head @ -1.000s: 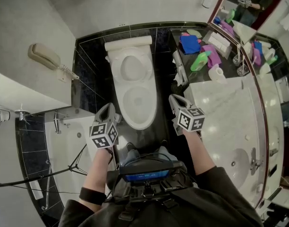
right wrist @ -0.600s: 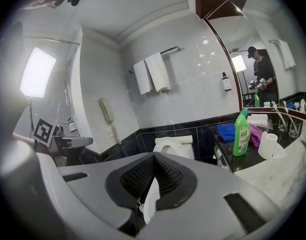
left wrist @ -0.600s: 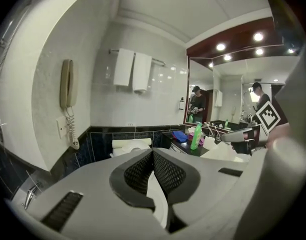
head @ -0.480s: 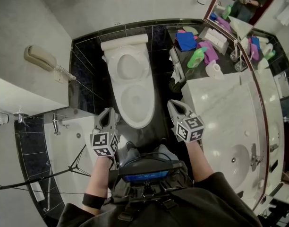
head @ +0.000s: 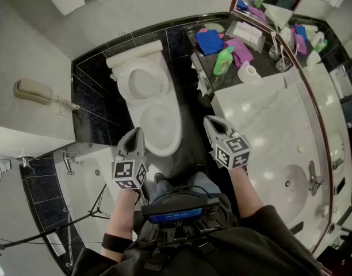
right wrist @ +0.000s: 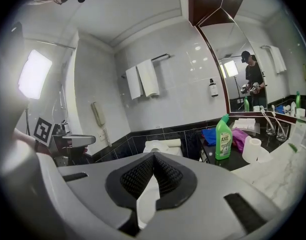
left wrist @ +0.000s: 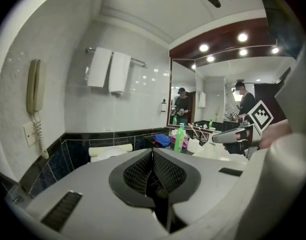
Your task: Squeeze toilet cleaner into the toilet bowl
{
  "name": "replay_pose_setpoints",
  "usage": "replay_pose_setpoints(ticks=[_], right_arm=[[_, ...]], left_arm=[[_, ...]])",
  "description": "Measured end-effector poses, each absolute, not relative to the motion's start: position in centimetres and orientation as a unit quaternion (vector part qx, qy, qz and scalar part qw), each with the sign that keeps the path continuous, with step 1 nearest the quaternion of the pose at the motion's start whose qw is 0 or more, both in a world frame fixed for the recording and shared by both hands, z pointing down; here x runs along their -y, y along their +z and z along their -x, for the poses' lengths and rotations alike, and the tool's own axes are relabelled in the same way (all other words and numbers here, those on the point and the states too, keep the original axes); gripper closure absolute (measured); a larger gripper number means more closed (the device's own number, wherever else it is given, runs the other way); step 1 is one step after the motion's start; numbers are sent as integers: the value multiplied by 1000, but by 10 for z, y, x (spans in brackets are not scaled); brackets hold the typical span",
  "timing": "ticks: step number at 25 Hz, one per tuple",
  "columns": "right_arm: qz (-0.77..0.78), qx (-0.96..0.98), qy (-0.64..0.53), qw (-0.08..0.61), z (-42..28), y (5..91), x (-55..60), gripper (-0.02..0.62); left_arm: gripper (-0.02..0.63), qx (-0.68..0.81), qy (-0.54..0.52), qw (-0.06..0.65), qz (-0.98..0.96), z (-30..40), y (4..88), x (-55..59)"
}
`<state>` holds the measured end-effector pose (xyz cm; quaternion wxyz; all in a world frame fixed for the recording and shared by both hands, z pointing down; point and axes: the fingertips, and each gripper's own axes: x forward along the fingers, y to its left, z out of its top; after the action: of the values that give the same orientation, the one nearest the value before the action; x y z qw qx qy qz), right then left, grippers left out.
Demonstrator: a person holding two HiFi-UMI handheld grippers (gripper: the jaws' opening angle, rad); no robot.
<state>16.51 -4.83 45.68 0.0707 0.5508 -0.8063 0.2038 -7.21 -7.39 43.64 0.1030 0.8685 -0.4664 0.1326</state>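
Note:
A white toilet [head: 156,111] with its lid up stands against the black tiled wall, also seen in the right gripper view [right wrist: 163,146]. The green toilet cleaner bottle [head: 224,60] stands upright on the dark counter to its right, with its label facing the right gripper view [right wrist: 223,138] and showing small in the left gripper view [left wrist: 179,138]. My left gripper [head: 132,138] hovers shut and empty near the bowl's front left. My right gripper [head: 213,125] is shut and empty at the bowl's front right, well short of the bottle.
On the dark counter [head: 262,64] lie a blue cloth [head: 209,41], a purple cloth [head: 240,50] and a toilet paper roll [head: 248,72]. A white marble vanity [head: 279,137] with a sink runs along the right. A wall phone [head: 35,92] and bathtub [head: 78,183] are at left.
The view has swung so the toilet and counter sit further up and left. Both grippers stay shut and hold about the same place in front of the bowl.

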Motion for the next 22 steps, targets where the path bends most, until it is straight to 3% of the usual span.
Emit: replay_pose_setpoints(ticks=[9, 16, 22], right_arm=[[-566, 796, 204, 73, -245, 462, 51, 594], [-582, 784, 202, 72, -299, 473, 58, 594], [-600, 769, 207, 74, -329, 490, 78, 594]], left_arm=[[527, 403, 125, 108, -900, -42, 446, 88], [389, 320, 125, 111, -933, -126, 460, 99], [321, 254, 138, 112, -951, -187, 487, 133]])
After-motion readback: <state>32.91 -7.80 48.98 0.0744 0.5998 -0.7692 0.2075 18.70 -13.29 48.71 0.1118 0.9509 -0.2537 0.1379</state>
